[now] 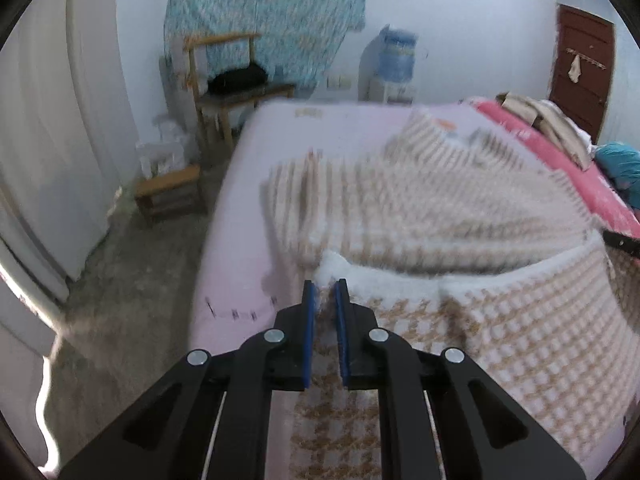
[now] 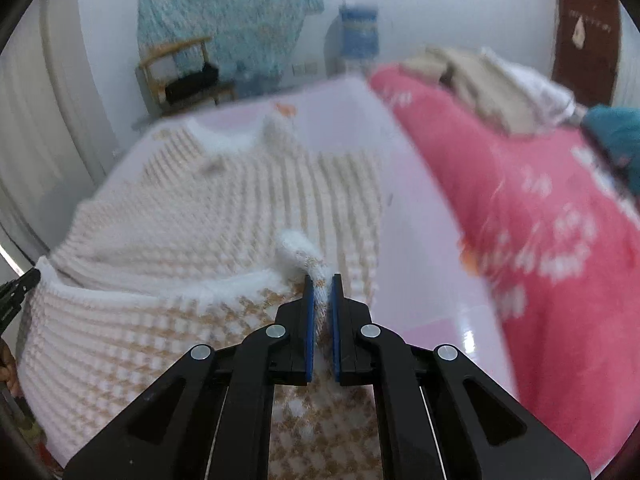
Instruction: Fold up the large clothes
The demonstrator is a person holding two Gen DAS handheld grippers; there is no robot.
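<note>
Left tongs (image 1: 325, 286) clamped on white hem of sweater (image 1: 420, 216), at bed's (image 1: 248, 208) near edge. Right tongs (image 2: 320, 280) clamped on same hem, fabric bunched between blue pads (image 2: 309, 320). Sweater, beige-and-white check, lies on bed's pink sheet, lower part lifted, folding over toward collar. Red blanket (image 2: 540, 220) on bed's right side. Wooden chair (image 1: 224, 80) beyond bed's far end.

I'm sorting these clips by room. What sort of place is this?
Most likely a bedroom at home: a bed with a pink quilt and a sweater spread on it, a wooden chair and a door.
</note>
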